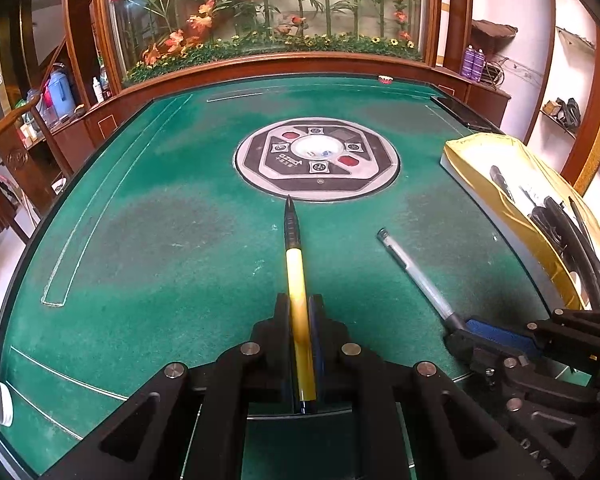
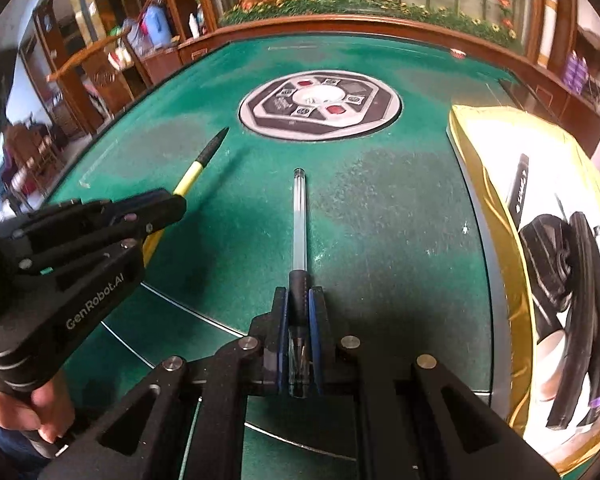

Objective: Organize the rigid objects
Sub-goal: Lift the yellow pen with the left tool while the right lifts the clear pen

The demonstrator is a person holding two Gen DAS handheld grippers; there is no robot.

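Observation:
My left gripper (image 1: 299, 304) is shut on a yellow pen (image 1: 294, 264) with a black tip; the pen runs forward between the pads, over the green felt table (image 1: 160, 240). The right gripper (image 2: 299, 294) is shut on a clear pen (image 2: 299, 216) by its black grip, the clear barrel pointing toward the table's middle. In the left wrist view the right gripper (image 1: 458, 330) enters at lower right with the clear pen (image 1: 416, 272) slanting up to the left. The right wrist view shows the left gripper (image 2: 172, 204) at left with the yellow pen (image 2: 198, 168) sticking out.
A round grey control panel (image 1: 317, 159) sits in the table's centre. A white box with gold lining (image 2: 500, 216), holding black items, lies along the right side. Wooden rails and a glass case of artificial flowers (image 1: 268, 12) border the far edge. A hand (image 2: 28, 412) grips the left tool's handle.

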